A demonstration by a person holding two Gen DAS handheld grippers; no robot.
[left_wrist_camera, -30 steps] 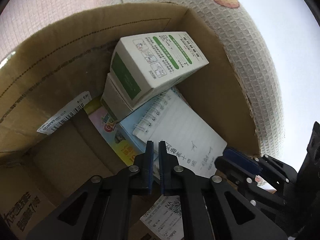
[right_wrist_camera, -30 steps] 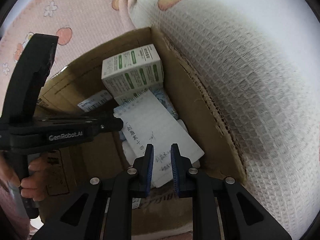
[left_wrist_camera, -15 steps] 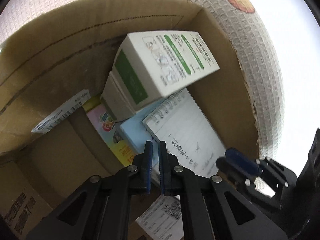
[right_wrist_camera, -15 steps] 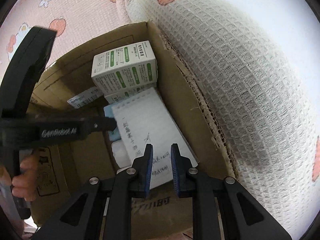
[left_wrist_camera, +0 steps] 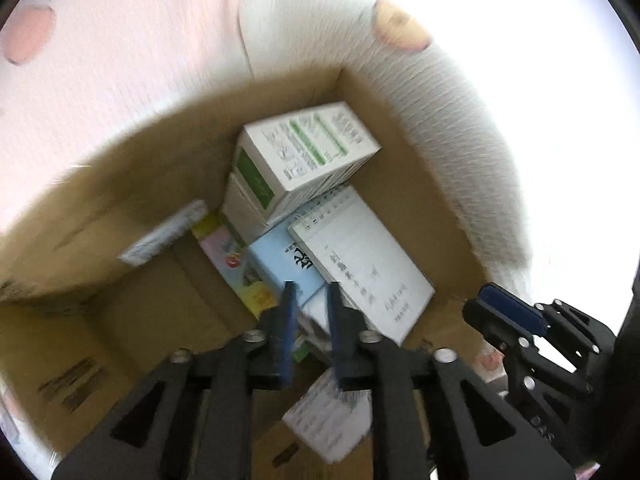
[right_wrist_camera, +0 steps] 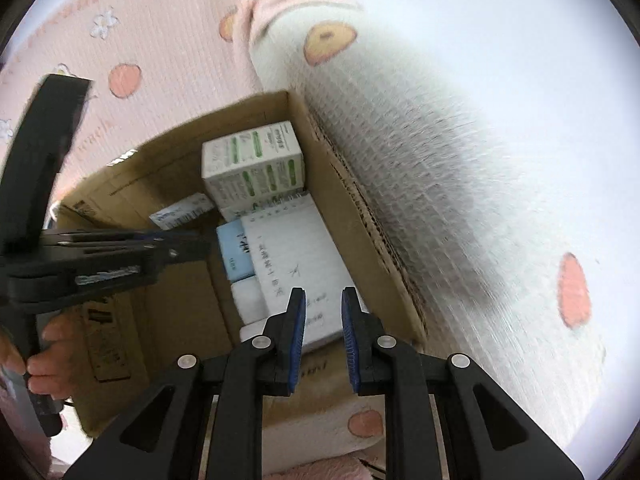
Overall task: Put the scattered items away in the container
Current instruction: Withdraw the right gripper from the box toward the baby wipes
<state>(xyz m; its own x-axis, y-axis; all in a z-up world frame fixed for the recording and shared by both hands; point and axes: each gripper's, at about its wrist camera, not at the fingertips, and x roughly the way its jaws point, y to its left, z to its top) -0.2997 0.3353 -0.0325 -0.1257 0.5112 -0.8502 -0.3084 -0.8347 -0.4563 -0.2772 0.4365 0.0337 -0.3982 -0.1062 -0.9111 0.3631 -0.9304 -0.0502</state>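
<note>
left gripper (left_wrist_camera: 310, 312) parted, empty, right gripper (right_wrist_camera: 322, 320) likewise, above cardboard box (right_wrist_camera: 360, 216)

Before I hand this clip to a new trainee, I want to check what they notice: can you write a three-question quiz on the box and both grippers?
1. True or false: the green-and-white carton rests on top of other items inside the cardboard box.
2. Which item lies closest to the box wall beside the white waffle blanket?
A. the spiral notepad
B. the light blue booklet
C. the barcode label
3. Fill in: neither the left gripper nor the right gripper is ____ anything.

Key: 1 true; 2 A; 3 holding.
</note>
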